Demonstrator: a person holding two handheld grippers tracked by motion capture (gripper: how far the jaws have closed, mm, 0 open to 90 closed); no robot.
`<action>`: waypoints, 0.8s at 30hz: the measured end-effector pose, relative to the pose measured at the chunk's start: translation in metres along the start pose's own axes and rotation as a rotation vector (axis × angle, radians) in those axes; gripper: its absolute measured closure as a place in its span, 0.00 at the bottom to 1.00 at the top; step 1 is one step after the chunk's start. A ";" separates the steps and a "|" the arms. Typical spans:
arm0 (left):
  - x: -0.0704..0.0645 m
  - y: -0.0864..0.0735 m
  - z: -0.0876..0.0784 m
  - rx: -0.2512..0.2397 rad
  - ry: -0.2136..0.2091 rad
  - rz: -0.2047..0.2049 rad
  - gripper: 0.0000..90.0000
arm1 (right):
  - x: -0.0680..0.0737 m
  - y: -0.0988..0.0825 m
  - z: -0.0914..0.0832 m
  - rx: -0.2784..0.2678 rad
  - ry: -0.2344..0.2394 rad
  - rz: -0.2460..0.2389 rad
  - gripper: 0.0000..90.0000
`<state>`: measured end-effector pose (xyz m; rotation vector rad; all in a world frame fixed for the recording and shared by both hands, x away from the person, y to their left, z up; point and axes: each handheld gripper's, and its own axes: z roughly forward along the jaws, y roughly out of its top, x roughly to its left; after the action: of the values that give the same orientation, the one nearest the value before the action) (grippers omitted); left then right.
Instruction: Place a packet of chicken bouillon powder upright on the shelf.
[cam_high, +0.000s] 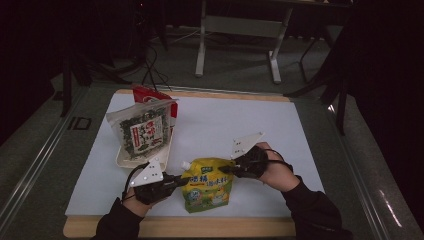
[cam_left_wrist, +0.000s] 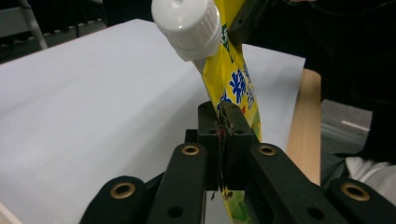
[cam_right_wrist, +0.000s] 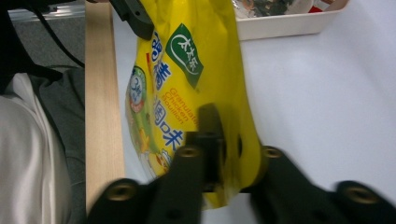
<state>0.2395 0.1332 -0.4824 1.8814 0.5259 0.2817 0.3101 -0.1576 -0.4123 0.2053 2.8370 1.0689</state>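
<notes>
A yellow spouted pouch (cam_high: 209, 184) with a white screw cap (cam_high: 185, 164) lies near the front edge of the white sheet (cam_high: 225, 125), held from both sides. My left gripper (cam_high: 186, 179) is shut on the pouch's left edge just below the spout; in the left gripper view its jaws (cam_left_wrist: 223, 119) pinch the yellow film (cam_left_wrist: 233, 79) under the cap (cam_left_wrist: 187, 25). My right gripper (cam_high: 225, 170) is shut on the pouch's upper right edge. The right gripper view has the pads (cam_right_wrist: 219, 135) clamped on the pouch (cam_right_wrist: 201, 70), with the left gripper (cam_right_wrist: 135, 18) at its far end.
A white tray (cam_high: 131, 161) at the left of the sheet holds a green-printed seaweed bag (cam_high: 145, 130) with a red bag (cam_high: 150, 95) behind it. The wooden table edge (cam_high: 200, 227) runs just in front of the pouch. Table legs and cables stand on the floor beyond.
</notes>
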 end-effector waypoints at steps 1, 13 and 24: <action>0.000 0.000 0.000 -0.001 0.002 -0.003 0.95 | 0.002 0.000 0.000 0.008 -0.005 -0.014 1.00; -0.011 0.000 -0.006 0.010 0.117 -0.016 0.01 | 0.000 0.025 -0.022 -0.124 -0.014 0.011 1.00; -0.022 -0.024 -0.007 0.024 0.107 -0.054 0.01 | -0.010 0.066 -0.035 -0.233 -0.055 -0.018 1.00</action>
<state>0.2125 0.1352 -0.5008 1.8800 0.6543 0.3429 0.3205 -0.1325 -0.3421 0.1861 2.6318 1.3547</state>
